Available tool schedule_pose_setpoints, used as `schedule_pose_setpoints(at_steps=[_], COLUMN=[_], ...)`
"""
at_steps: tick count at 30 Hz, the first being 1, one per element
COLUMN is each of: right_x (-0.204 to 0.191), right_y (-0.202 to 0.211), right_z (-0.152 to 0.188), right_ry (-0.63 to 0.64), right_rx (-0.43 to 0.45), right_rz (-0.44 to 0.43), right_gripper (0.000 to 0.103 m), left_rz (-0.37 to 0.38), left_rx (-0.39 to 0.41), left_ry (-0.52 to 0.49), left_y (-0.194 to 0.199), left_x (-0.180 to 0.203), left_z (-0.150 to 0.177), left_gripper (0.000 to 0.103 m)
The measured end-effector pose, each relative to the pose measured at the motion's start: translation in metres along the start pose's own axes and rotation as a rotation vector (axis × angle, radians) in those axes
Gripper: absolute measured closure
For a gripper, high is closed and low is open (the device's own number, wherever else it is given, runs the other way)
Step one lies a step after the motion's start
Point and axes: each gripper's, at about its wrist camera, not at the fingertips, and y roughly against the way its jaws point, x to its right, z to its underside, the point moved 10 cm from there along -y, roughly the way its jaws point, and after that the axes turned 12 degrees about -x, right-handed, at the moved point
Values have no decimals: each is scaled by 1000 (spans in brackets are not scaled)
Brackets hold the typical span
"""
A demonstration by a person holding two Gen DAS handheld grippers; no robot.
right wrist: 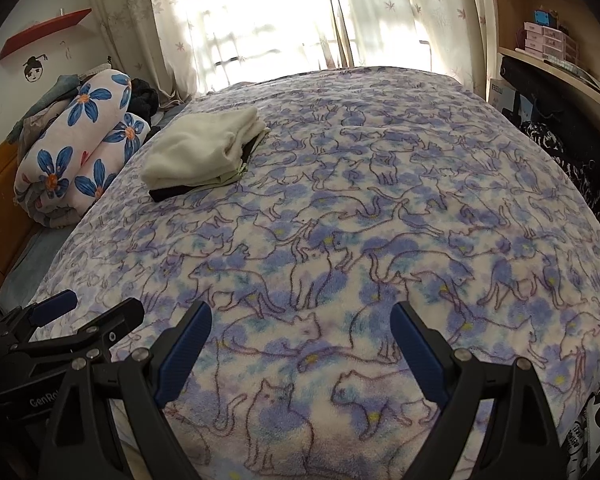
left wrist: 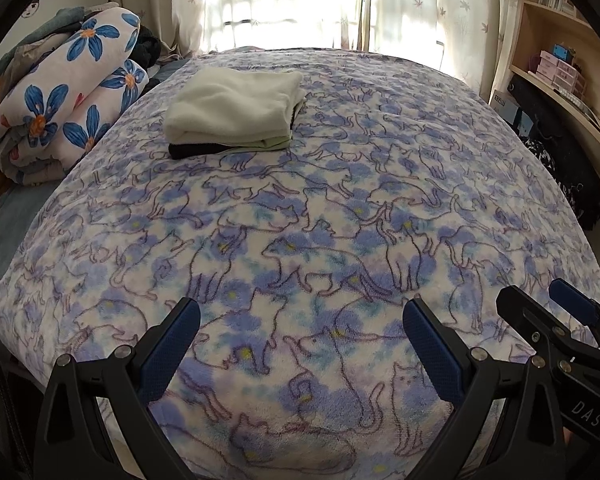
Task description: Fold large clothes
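A stack of folded clothes (left wrist: 232, 112) lies at the far left of the bed, cream pieces on top and a black one at the bottom; the right wrist view shows the same stack of folded clothes (right wrist: 204, 152). My left gripper (left wrist: 300, 312) hovers open over the near part of the cat-print blanket (left wrist: 340, 208), nothing between its blue pads. My right gripper (right wrist: 300, 316) is also open and empty over the blanket (right wrist: 380, 220). Each gripper appears at the edge of the other's view: the right gripper (left wrist: 540, 304), the left gripper (right wrist: 96, 308). A black-and-white printed garment (right wrist: 596, 420) shows at the right wrist view's lower right.
A rolled flower-print quilt (left wrist: 68, 96) with other clothes lies along the bed's left side. Curtains (left wrist: 284, 4) over a bright window stand behind the bed. Wooden shelves (left wrist: 560, 52) with boxes and a dark printed cloth (left wrist: 560, 172) flank the right edge.
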Motion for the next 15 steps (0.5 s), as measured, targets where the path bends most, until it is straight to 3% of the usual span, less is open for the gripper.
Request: schedule_pose_setpoints(at_steps=[15], right_x=[0], right_y=[-2], right_z=[3], right_ry=[0], right_rx=[-1], right_rz=[0], right_gripper=[12], left_rz=[5], left_rx=[-6], left_ry=[1], left_y=[-3], left_x=[-1], left_z=[3], left_gripper=[2])
